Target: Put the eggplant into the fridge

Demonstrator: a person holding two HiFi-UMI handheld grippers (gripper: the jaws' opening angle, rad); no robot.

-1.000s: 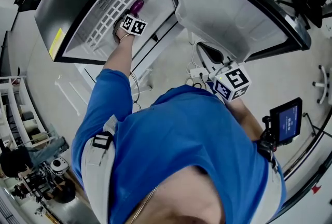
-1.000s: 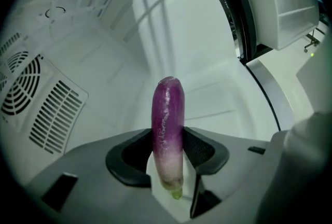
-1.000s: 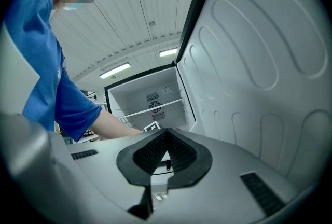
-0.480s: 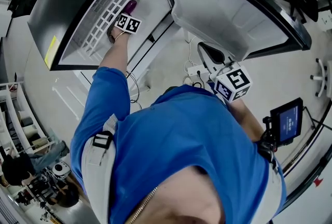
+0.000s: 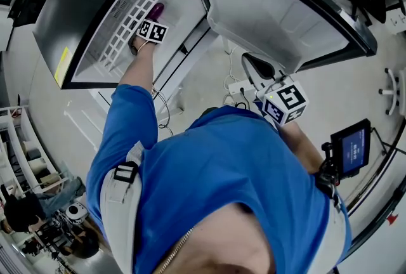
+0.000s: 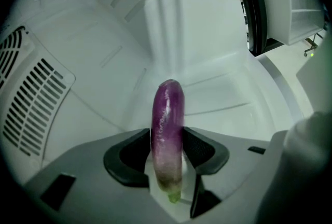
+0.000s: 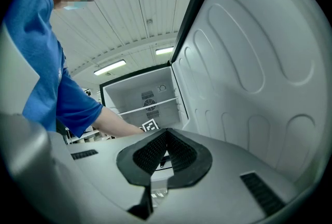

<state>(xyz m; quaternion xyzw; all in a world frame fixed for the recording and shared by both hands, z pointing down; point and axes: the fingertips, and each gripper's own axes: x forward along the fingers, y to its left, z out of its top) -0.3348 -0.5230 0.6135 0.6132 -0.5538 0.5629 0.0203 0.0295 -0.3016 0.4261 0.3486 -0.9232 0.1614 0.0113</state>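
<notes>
A long purple eggplant (image 6: 167, 129) with a pale green stem end stands clamped between the black pads of my left gripper (image 6: 167, 153), which is shut on it and reaches down into the white fridge compartment (image 6: 218, 98). From the head view the eggplant's purple tip (image 5: 156, 11) pokes out past the left gripper's marker cube (image 5: 153, 31) inside the open fridge (image 5: 127, 6). My right gripper (image 7: 165, 154) is shut with nothing between its pads; it hangs back near the open fridge door (image 7: 259, 62), and its marker cube (image 5: 283, 100) shows by my right side.
A vent grille (image 6: 28, 98) lines the compartment's left wall. A white wire shelf (image 5: 136, 3) sits inside the fridge. The door's inner liner (image 5: 279, 13) swings out to the right. A small screen (image 5: 350, 148) is mounted at the right, and cables (image 5: 238, 85) lie on the floor.
My left gripper and the eggplant have moved slightly deeper into the fridge, toward the upper left of the head view. The right gripper has stayed put.
</notes>
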